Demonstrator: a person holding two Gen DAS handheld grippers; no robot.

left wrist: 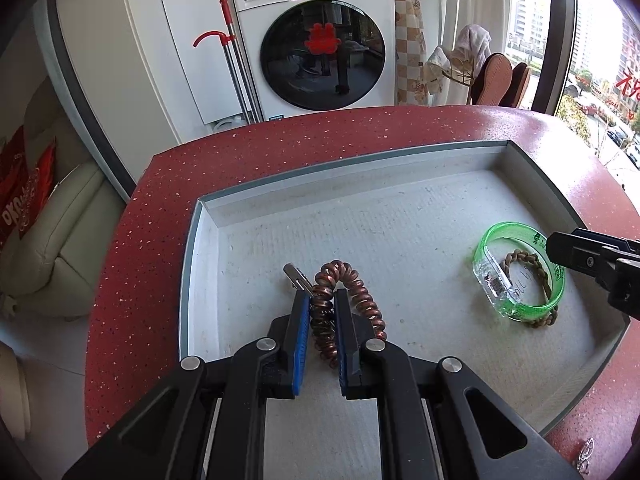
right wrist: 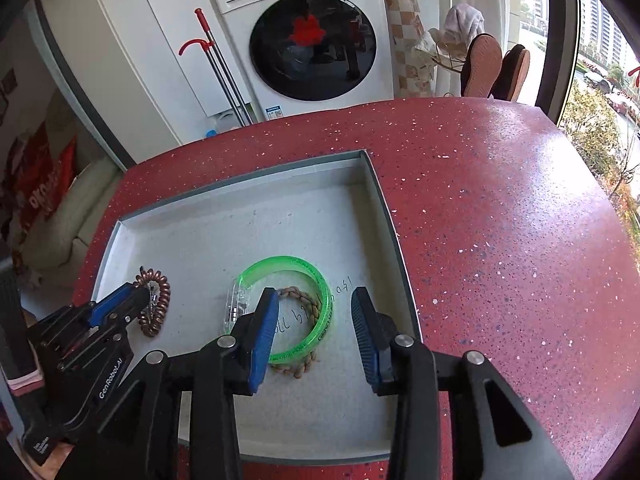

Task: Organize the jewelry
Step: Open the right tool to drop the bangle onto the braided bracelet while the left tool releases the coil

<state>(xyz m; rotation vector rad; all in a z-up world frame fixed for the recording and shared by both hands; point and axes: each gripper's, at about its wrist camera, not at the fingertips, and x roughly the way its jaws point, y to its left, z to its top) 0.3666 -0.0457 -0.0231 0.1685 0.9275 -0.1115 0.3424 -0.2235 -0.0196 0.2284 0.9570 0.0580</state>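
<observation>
The left tool (left wrist: 323, 312) is squeezed tight on a coppery spiral band (left wrist: 348, 304). The band sits between its two blue pads (left wrist: 301, 340), and its curly loop sticks out past the tips and bends over to the right. A small silver clip (left wrist: 297, 276) lies just beside the left pad, touching the band. All of this is inside a shallow grey tray (left wrist: 208, 216), near its left side.

The right tool (right wrist: 316, 336) has its two pads spread wide with nothing between them. It hangs over the right part of the tray (right wrist: 376, 184). Under it lies a clear green bangle (right wrist: 296, 312), flat on the tray floor. A brown braided band (right wrist: 298, 366) lies with the bangle, partly inside the ring and partly poking out from under it. The left pad of this tool covers part of the bangle.

The tray rests on a red speckled tabletop (right wrist: 500, 240). Behind the tabletop stands a white washing machine (right wrist: 304, 44), with a red-handled mop (right wrist: 208, 56) leaning next to it.
</observation>
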